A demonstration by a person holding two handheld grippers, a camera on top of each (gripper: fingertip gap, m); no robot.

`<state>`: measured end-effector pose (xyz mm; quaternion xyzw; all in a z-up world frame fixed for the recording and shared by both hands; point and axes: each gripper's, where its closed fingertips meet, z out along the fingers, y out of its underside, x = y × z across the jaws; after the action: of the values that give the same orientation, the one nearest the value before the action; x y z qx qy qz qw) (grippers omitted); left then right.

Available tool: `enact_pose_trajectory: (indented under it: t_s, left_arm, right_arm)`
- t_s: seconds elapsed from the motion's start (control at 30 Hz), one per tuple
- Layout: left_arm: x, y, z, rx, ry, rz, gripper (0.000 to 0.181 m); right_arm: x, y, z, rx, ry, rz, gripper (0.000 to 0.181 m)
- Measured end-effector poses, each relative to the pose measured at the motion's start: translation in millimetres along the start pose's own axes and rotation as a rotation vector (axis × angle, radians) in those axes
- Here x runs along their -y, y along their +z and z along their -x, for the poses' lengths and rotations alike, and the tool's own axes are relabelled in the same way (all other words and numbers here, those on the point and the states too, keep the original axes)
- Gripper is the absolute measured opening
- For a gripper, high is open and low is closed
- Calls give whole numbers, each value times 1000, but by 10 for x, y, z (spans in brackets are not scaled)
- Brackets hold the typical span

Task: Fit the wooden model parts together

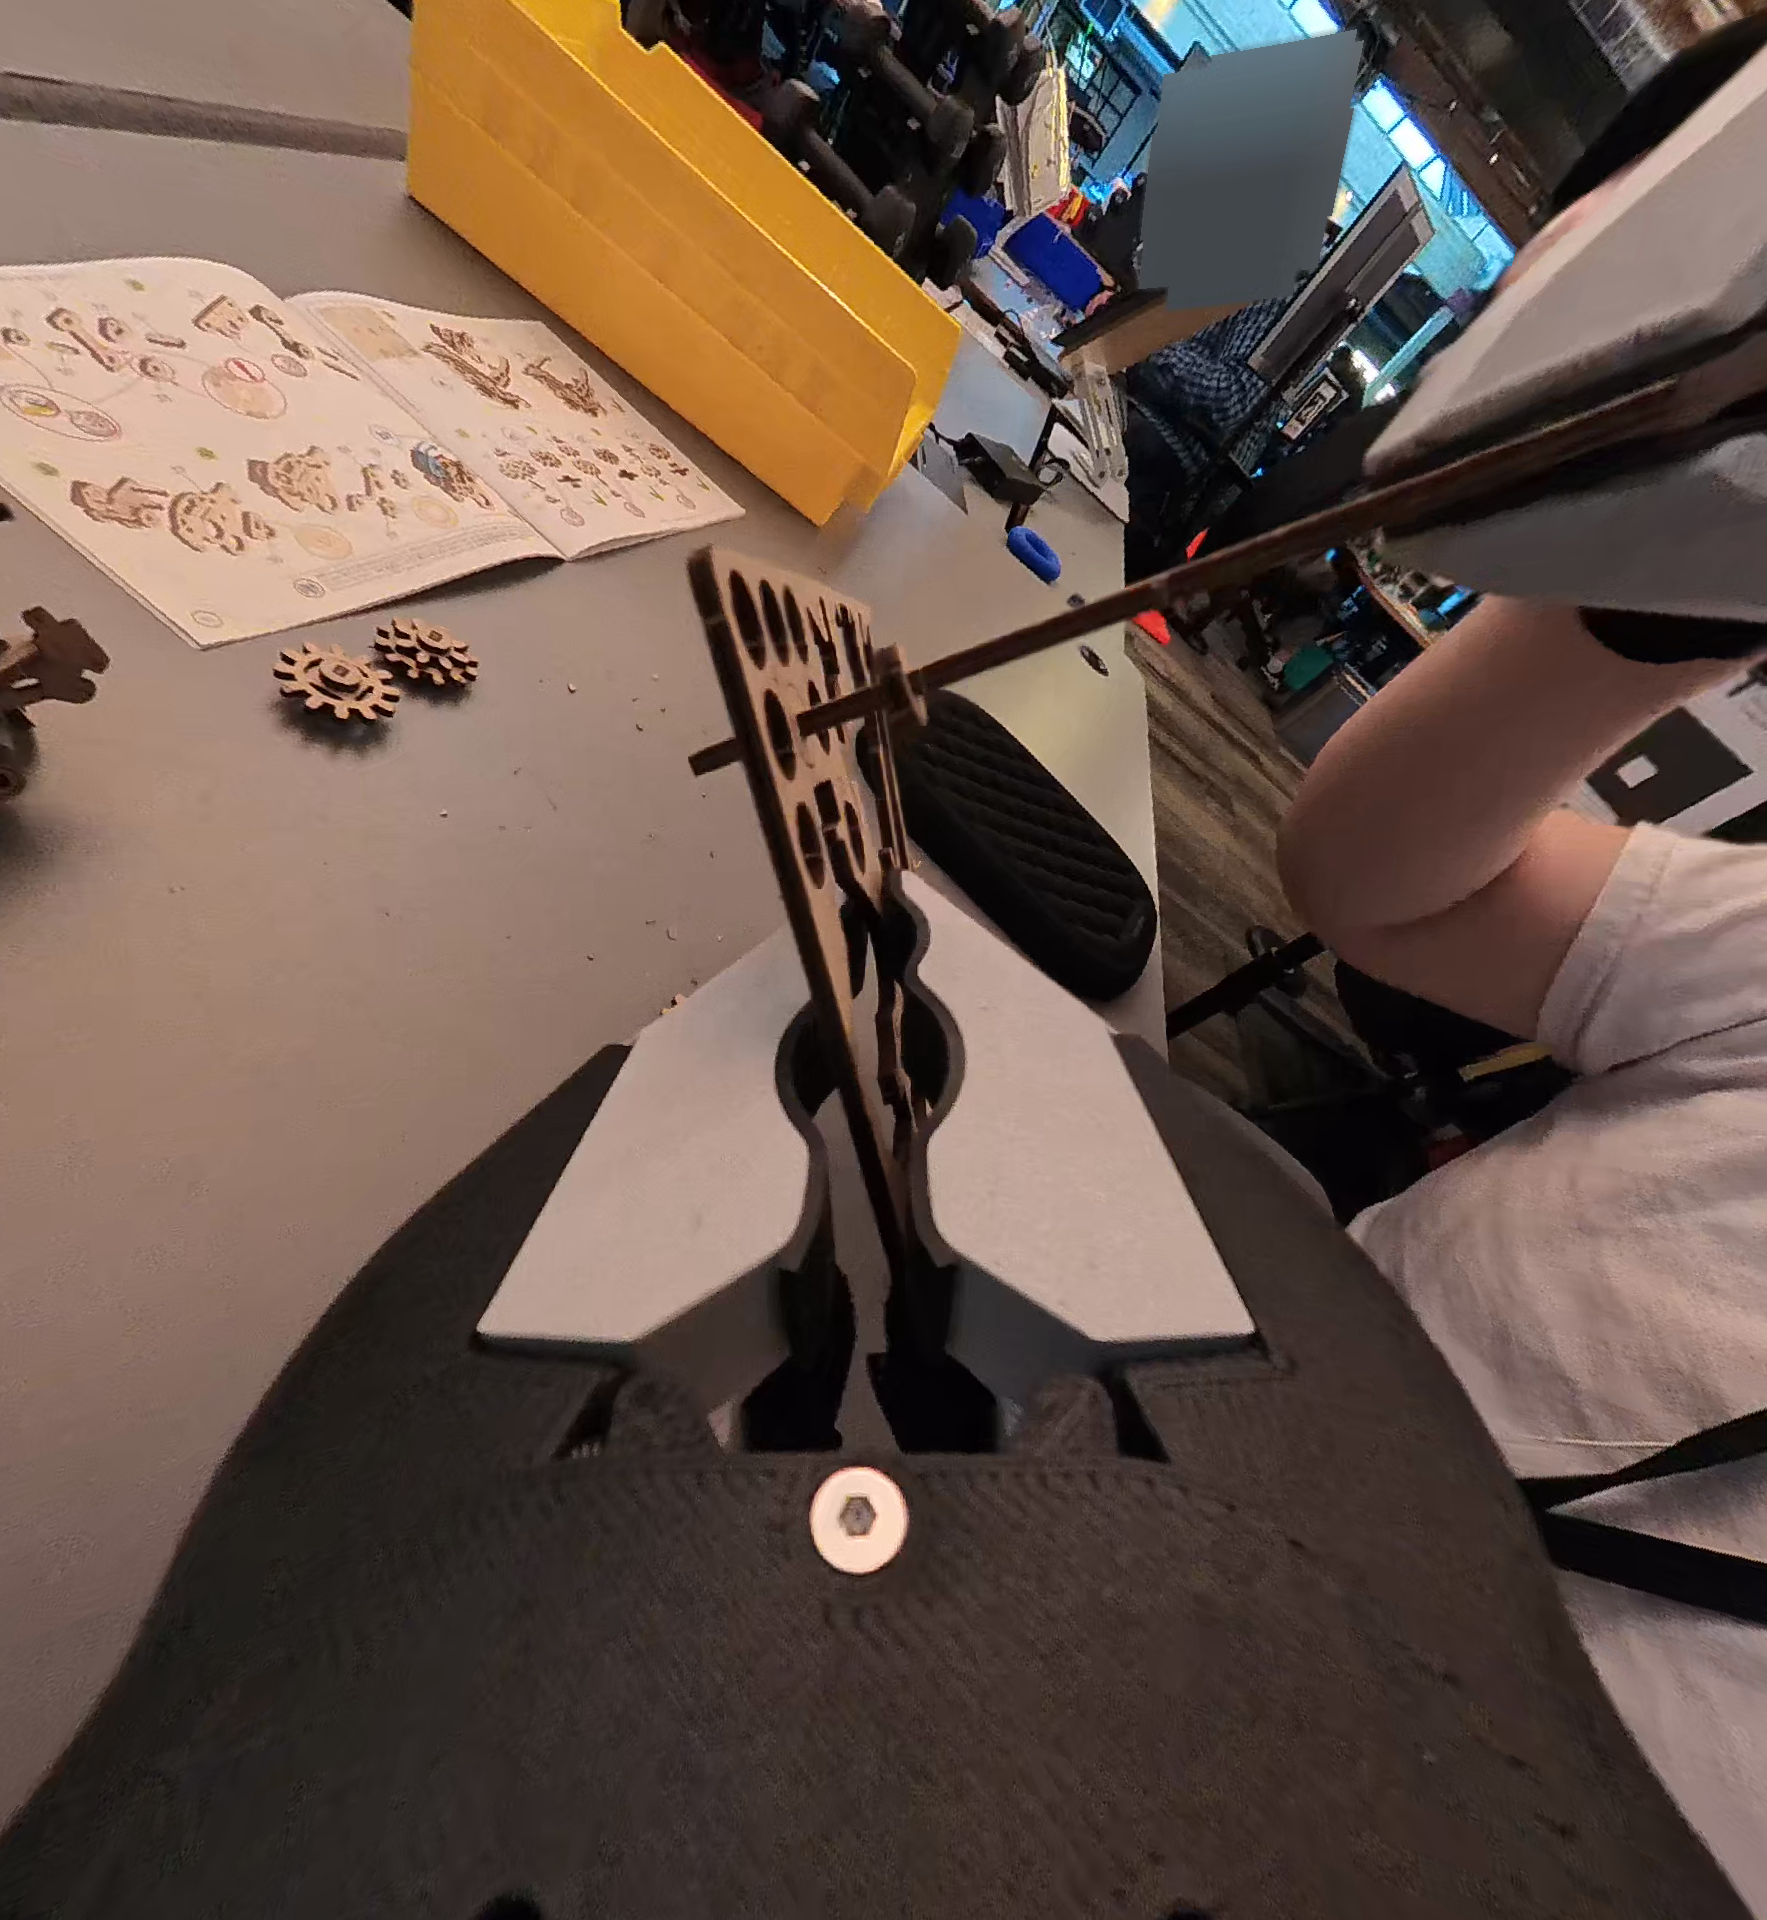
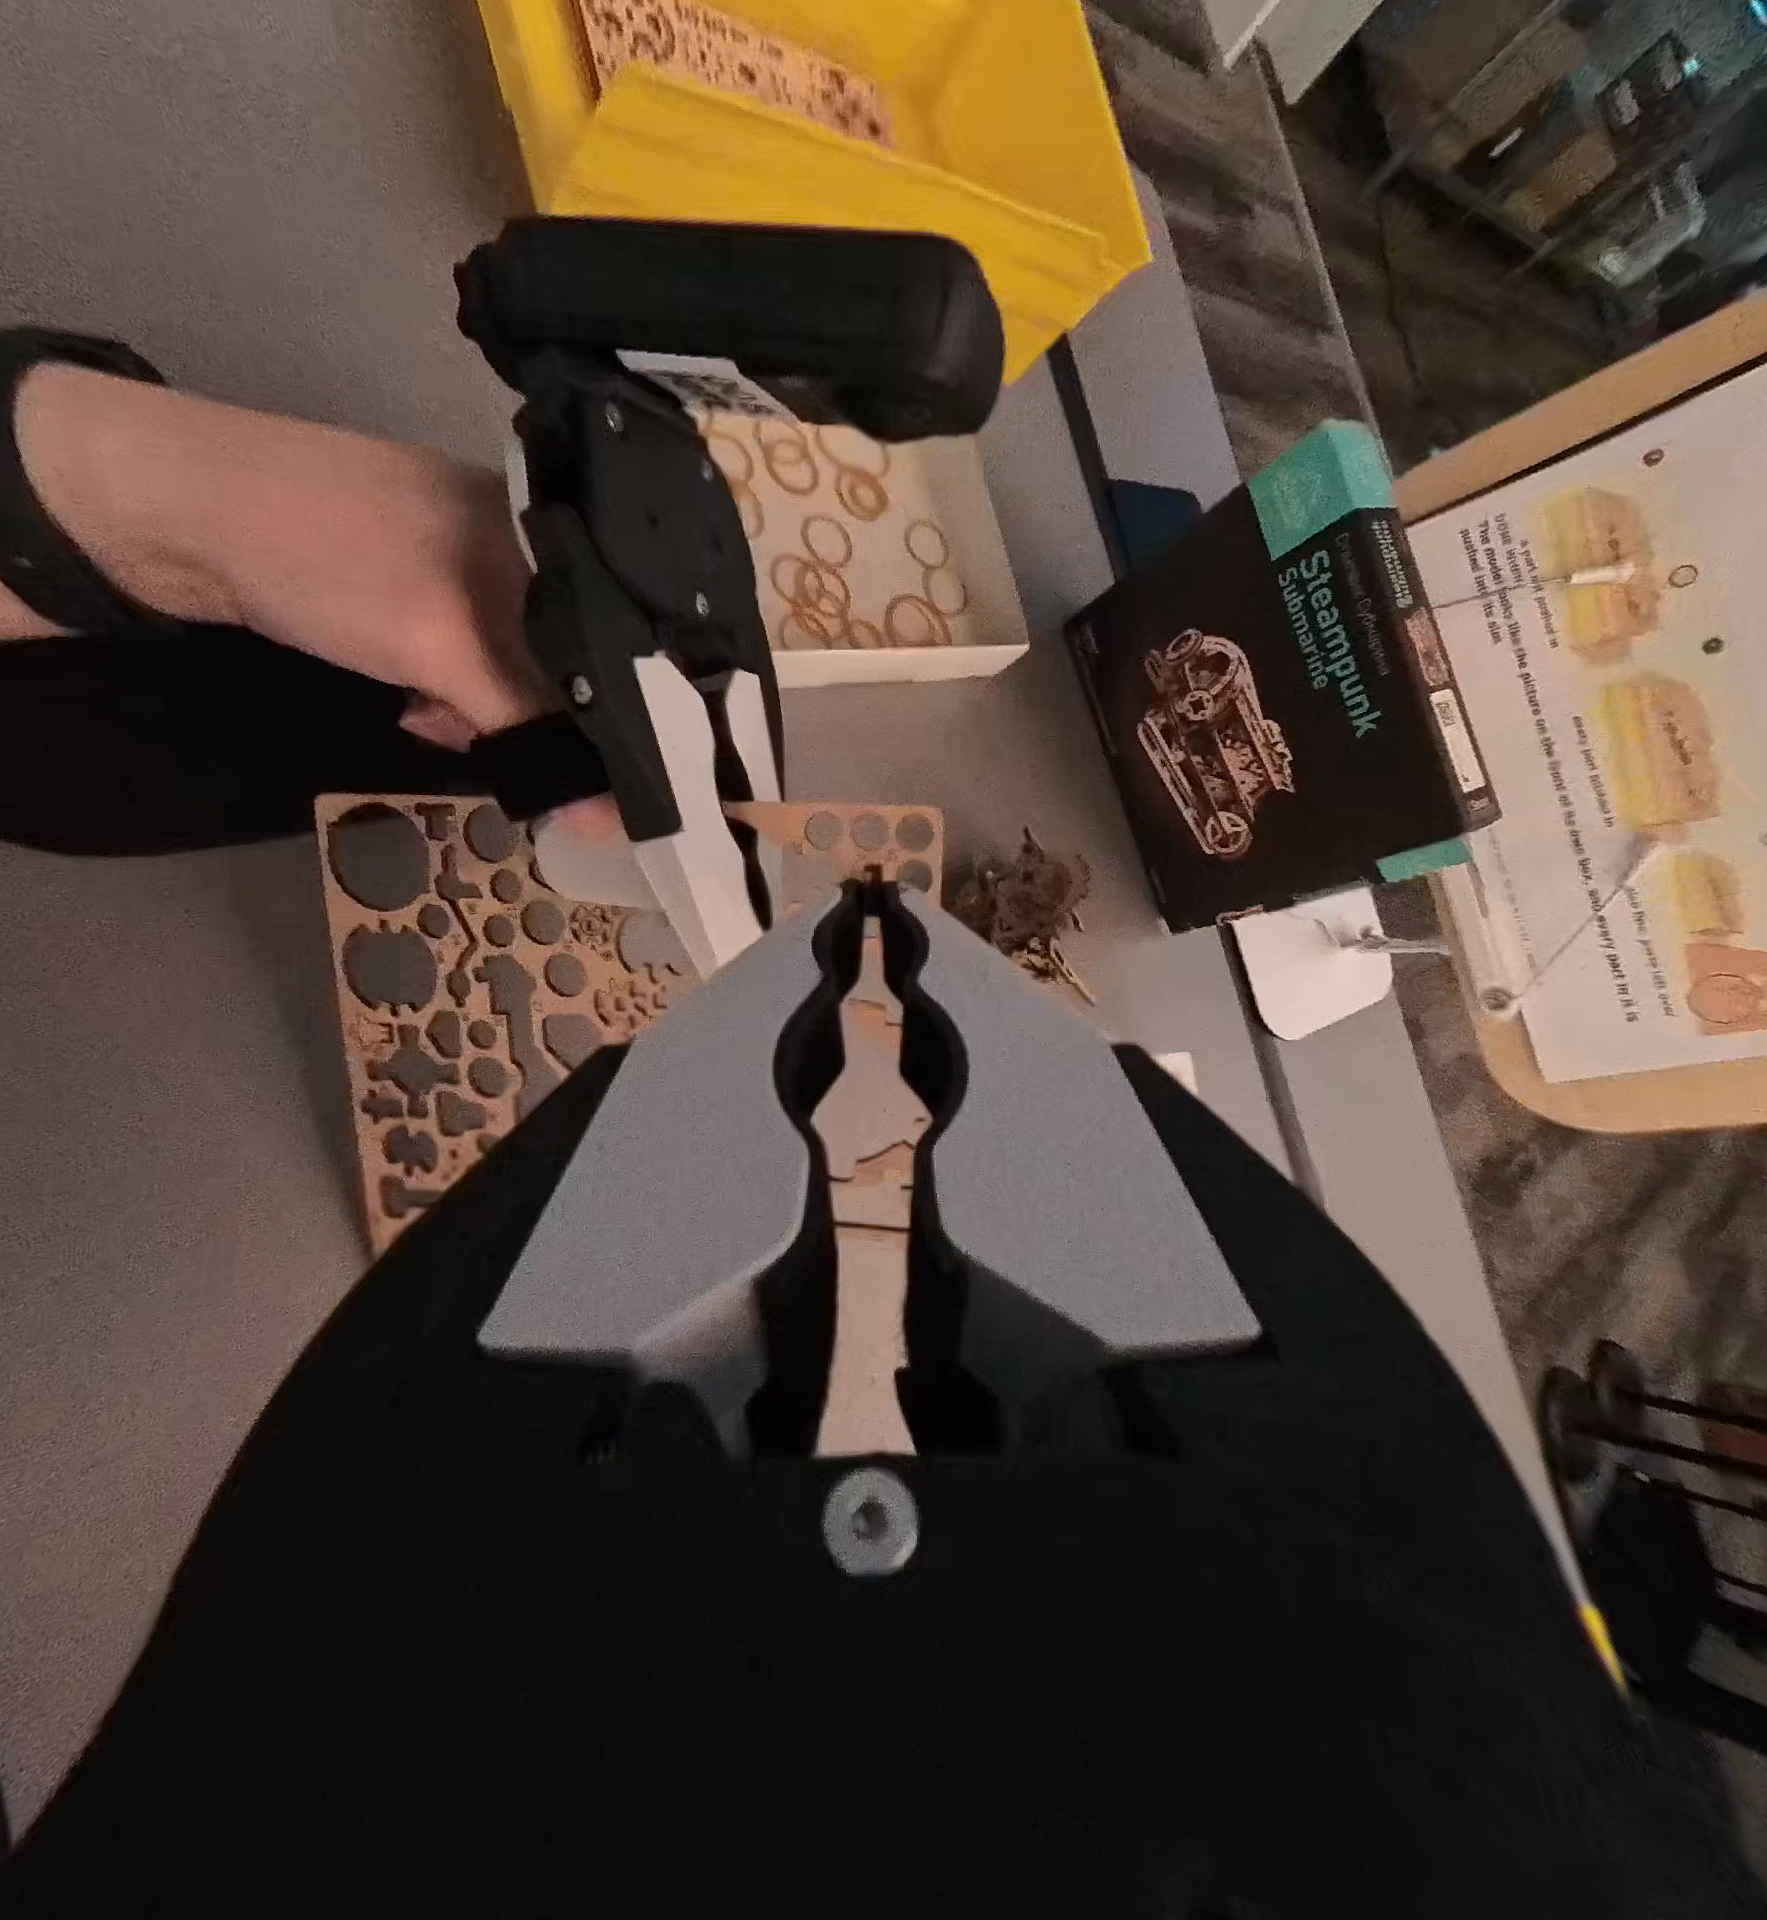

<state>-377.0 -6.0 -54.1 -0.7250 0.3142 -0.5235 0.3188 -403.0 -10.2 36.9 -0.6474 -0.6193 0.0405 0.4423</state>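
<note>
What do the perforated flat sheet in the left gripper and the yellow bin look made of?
Perforated flat sheet: thin laser-cut plywood, judging by dark scorched edges and pale tan face; matte. Yellow bin: likely moulded plastic, with uniform colour, smooth stepped walls and slight sheen.

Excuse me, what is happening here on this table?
A person is building a wooden model with two hand-held grippers. The left gripper is shut on a thin wooden sheet, held upright on edge. The right gripper is shut on a thin rod, whose tip goes through a hole in the sheet. Two loose gears and an open instruction booklet lie on the table.
</note>
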Motion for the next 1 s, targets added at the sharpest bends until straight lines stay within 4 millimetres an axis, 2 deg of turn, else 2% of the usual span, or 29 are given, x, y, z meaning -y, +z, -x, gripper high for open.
enact_pose_trajectory:
  t_s: [0.13, 0.23, 0.33, 0.4, 0.43, 0.5, 0.57, 0.67, 0.73, 0.87, 1.0]
  left_arm:
    - [96, -88, -7, -25, -22, -59, 1]
    - [57, -56, 7, 8, 6, -32, 1]
    - [22, -13, 17, 34, 29, -9, 1]
    - [-12, 13, -11, 30, 61, 16, 1]
    - [-6, 33, -84, 0, 66, 13, 2]
    - [17, 27, -53, 19, 69, -3, 2]
    - [65, -44, -73, -15, 47, -28, 1]
    - [127, -101, -75, -12, 52, -63, 1]
    - [119, -81, -63, 1, 54, -60, 1]
    - [87, -49, -31, 9, 34, -48, 1]
    - [51, -27, 23, 51, 52, -27, 1]
  right_arm:
    - [-177, -86, 8, 10, 132, -196, 2]
    - [-193, -86, 107, -103, 52, -237, 2]
    - [-70, -2, 150, -174, -92, -139, 2]
    - [53, 70, 110, -146, -109, -98, 2]
    - [81, 111, 80, -114, -104, -66, 2]
    - [81, 133, 15, -33, -69, -20, 2]
    - [104, 77, -38, 38, -17, -67, 2]
    - [-5, -33, -82, 140, 115, -182, 3]
    - [-83, -69, -31, 168, 146, -277, 5]
    - [-103, -49, 55, -51, 43, -337, 2]
    - [64, 115, 153, -198, -195, -175, 2]
